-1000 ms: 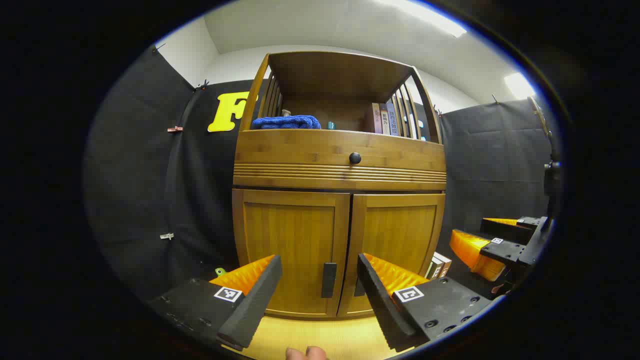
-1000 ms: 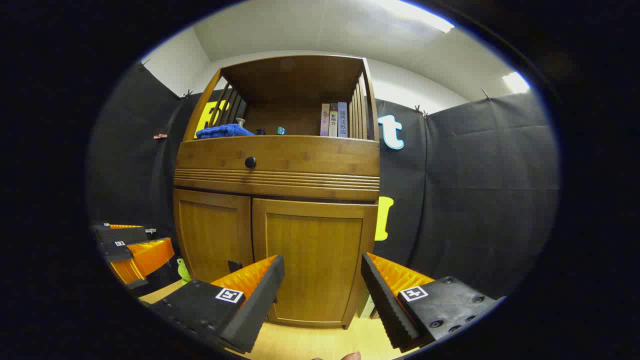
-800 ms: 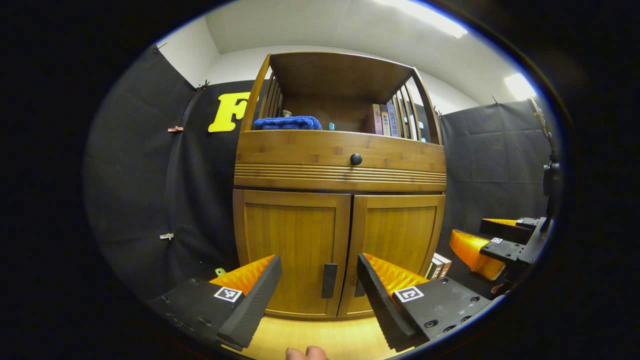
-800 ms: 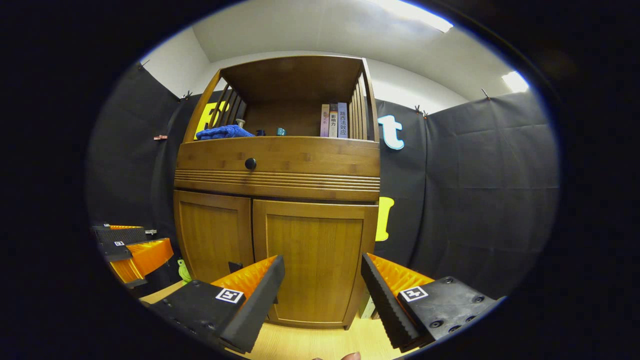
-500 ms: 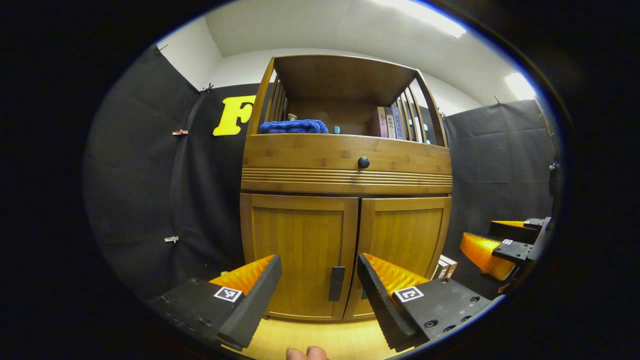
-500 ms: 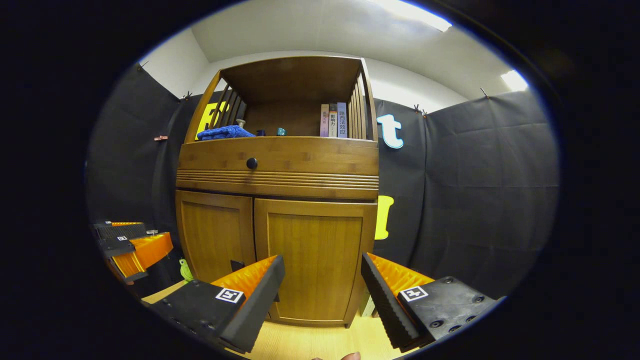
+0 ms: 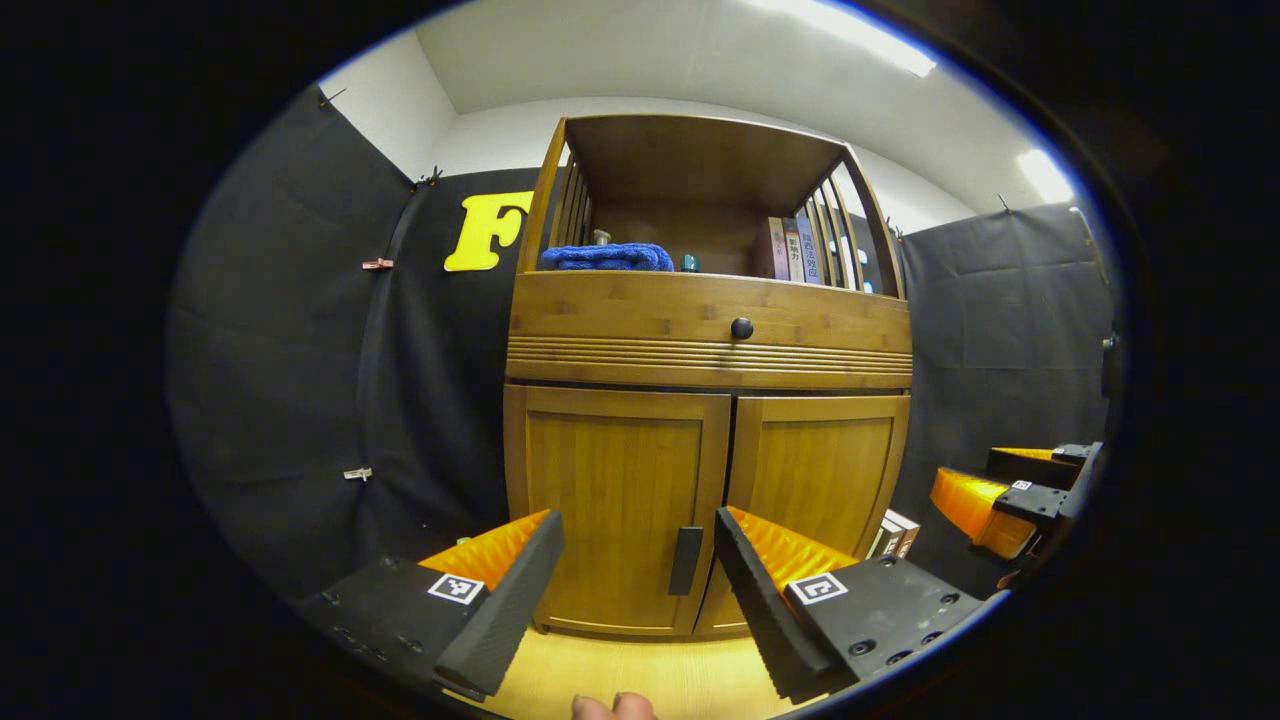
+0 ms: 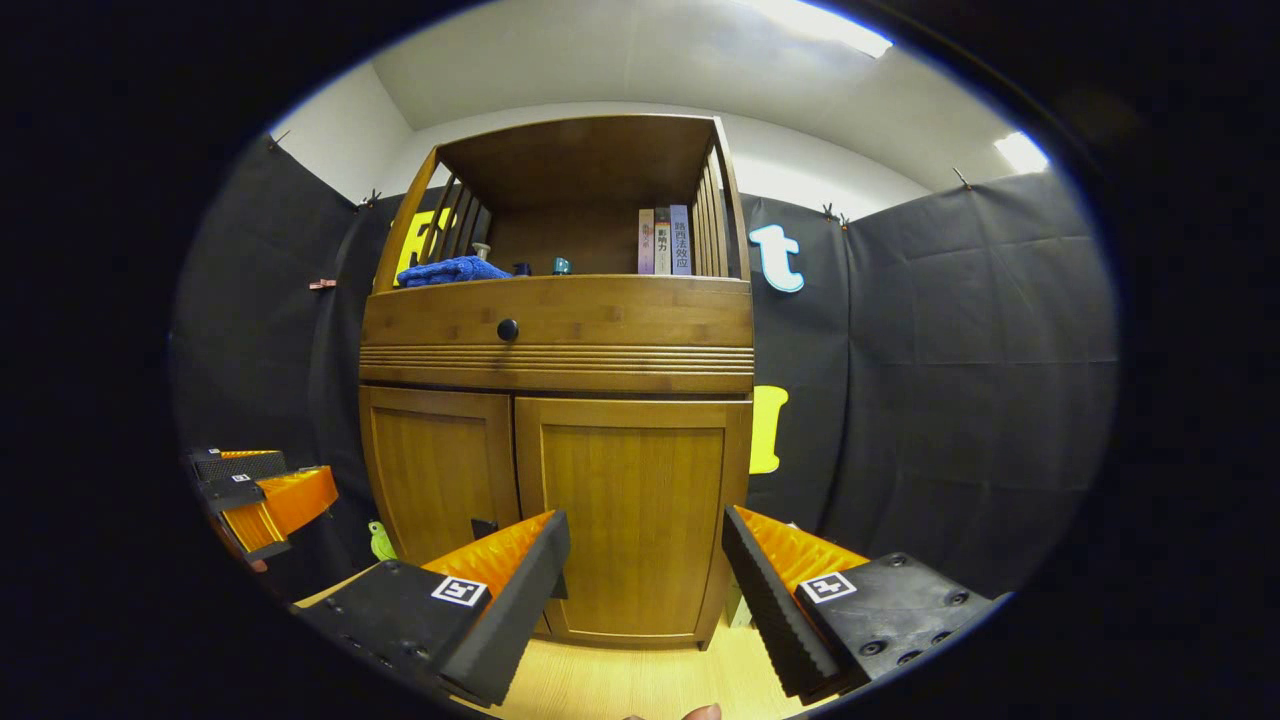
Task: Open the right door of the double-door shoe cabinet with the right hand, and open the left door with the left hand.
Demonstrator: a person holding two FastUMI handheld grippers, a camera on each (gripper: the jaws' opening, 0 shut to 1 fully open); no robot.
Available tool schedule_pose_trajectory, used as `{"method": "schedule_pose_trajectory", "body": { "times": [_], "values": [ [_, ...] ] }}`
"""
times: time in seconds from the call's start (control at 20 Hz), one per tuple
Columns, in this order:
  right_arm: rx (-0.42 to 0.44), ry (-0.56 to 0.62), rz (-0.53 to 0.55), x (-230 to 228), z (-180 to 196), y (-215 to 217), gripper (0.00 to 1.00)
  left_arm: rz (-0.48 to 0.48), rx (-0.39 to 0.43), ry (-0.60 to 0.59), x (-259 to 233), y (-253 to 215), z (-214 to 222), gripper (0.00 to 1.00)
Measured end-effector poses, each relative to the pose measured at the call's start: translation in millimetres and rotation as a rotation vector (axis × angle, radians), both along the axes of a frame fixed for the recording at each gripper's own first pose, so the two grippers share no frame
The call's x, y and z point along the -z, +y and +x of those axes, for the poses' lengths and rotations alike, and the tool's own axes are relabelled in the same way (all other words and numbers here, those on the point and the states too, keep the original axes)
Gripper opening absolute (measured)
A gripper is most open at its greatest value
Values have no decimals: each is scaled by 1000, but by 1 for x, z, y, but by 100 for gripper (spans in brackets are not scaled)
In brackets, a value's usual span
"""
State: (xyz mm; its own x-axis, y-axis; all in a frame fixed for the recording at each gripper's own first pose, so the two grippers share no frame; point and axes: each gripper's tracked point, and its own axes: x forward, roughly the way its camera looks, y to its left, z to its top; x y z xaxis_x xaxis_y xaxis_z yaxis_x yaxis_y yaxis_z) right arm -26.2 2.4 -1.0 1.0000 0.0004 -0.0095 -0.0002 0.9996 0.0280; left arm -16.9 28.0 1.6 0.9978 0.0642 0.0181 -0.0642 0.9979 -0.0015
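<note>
The bamboo shoe cabinet stands against the booth wall with both lower doors closed. In the left gripper view, the left door carries a dark vertical handle at its inner edge, and the right door sits beside it. My left gripper is open, short of the doors, with that handle showing between its fingers. My right gripper is open in front of the right door, touching nothing. The right door's handle is mostly hidden behind a finger. Each gripper shows in the other's view: right gripper, left gripper.
A drawer with a round black knob runs above the doors. The open shelf holds a blue towel and upright books. More books lean by the cabinet's right foot, and a green toy by its left. A light wooden floor lies below.
In both views the cabinet has drifted to the right and looks slightly smaller. Both grippers stay open and both doors stay closed.
</note>
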Motion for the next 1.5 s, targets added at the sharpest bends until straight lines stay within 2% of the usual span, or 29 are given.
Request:
{"method": "schedule_pose_trajectory", "body": {
  "times": [0.05, 0.1, 0.15, 0.2, 0.35, 0.45, 0.7, 0.8, 1.0, 1.05, 1.15, 1.3, 1.45, 1.5],
  "values": [
    [-2, 1, -5, 0, -1, 1, 99, -1, 2, 3, 1, -1, -1, 92],
    [-3, 4, -6, 2, -1, 3, 95, -5, 1, 4, 1, 1, -2, 92],
    [-6, 8, -2, 4, 0, 6, 95, -8, 1, 4, 0, 1, -3, 95],
    [-9, 14, 2, 7, 2, 10, 97, -12, 1, 2, 0, 4, -5, 92],
    [-22, 18, -22, 18, 17, 25, 95, -12, 0, -2, -1, 11, -7, 95],
    [-36, 17, -27, 30, 32, 39, 97, -10, 0, 2, 2, 15, -8, 92],
    [-81, 45, 1, 82, 85, 80, 98, 6, 10, 15, 13, 22, -6, 95],
    [-94, 87, 14, 110, 103, 93, 98, 11, 12, 24, 18, 24, -5, 92],
    [-101, 181, 45, 166, 139, 115, 98, 10, 10, 21, 18, 31, -2, 95],
    [-97, 192, 45, 173, 147, 118, 97, 9, 8, 19, 18, 33, -1, 92],
    [-89, 218, 61, 191, 157, 121, 89, 9, 2, 21, 19, 36, 0, 95],
    [-78, 223, 71, 204, 180, 125, 82, 12, -8, 35, 25, 39, 4, 95],
    [-74, 242, 86, 215, 193, 129, 47, 21, -19, 48, 29, 42, 8, 92],
    [-61, 251, 91, 215, 190, 126, 44, 21, -22, 51, 31, 43, 9, 92]
  ]
}}
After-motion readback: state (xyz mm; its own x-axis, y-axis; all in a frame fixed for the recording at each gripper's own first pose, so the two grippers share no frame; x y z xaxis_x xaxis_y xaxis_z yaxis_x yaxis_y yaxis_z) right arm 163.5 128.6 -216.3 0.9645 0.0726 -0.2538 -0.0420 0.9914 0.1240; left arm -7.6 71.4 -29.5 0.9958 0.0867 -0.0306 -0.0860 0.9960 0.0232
